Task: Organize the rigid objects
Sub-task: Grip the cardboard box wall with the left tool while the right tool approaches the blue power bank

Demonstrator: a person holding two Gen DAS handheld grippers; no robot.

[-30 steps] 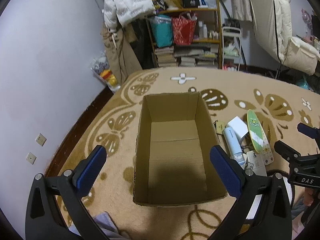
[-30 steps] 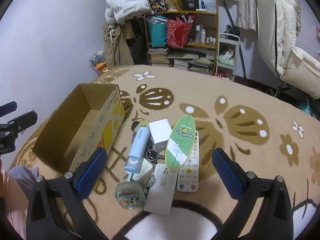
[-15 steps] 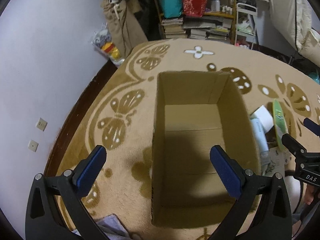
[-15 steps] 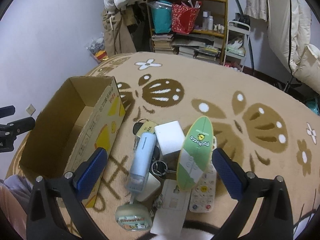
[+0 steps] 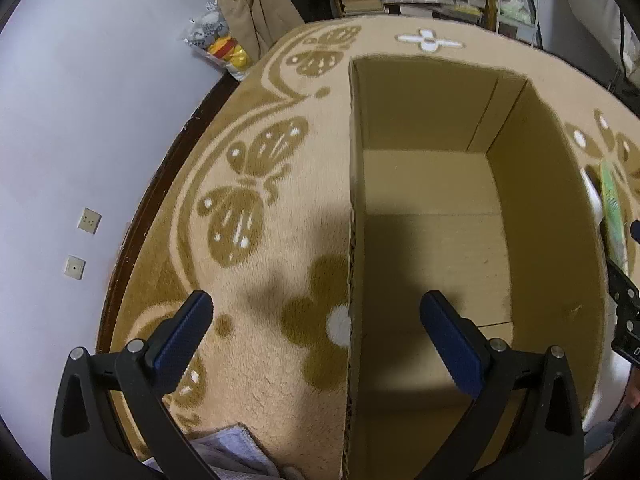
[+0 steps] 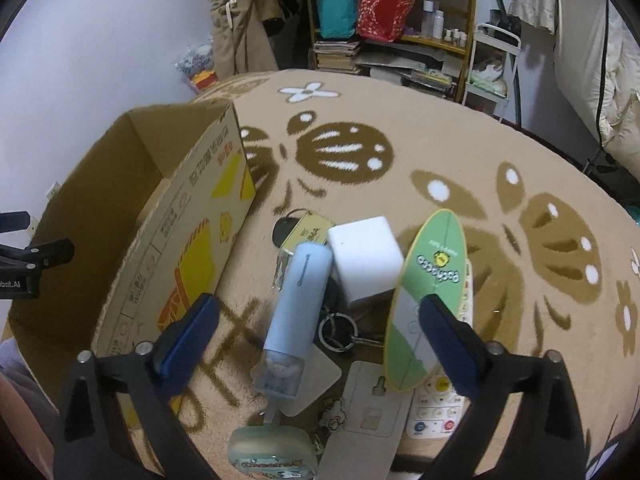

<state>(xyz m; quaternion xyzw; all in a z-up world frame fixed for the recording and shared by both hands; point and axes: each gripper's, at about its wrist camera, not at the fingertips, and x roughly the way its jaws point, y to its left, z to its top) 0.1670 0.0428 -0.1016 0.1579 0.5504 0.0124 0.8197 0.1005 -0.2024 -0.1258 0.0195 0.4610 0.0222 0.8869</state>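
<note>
Only right view shows clutter; both hand-held grippers [image 5: 316, 316] [image 6: 320, 320] spread, empty; box [image 5: 440, 184].

cardboard box [image 6: 168, 240] on rug [image 6: 440, 152], pile of objects [image 6: 360, 300] just right

Pale wall [image 5: 80, 80], patterned beige carpet [image 6: 440, 140], cluttered wooden shelf [image 6: 440, 40]

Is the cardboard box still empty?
Empty: the cardboard box shows only bare floor inside; the near corner is hidden.
</note>
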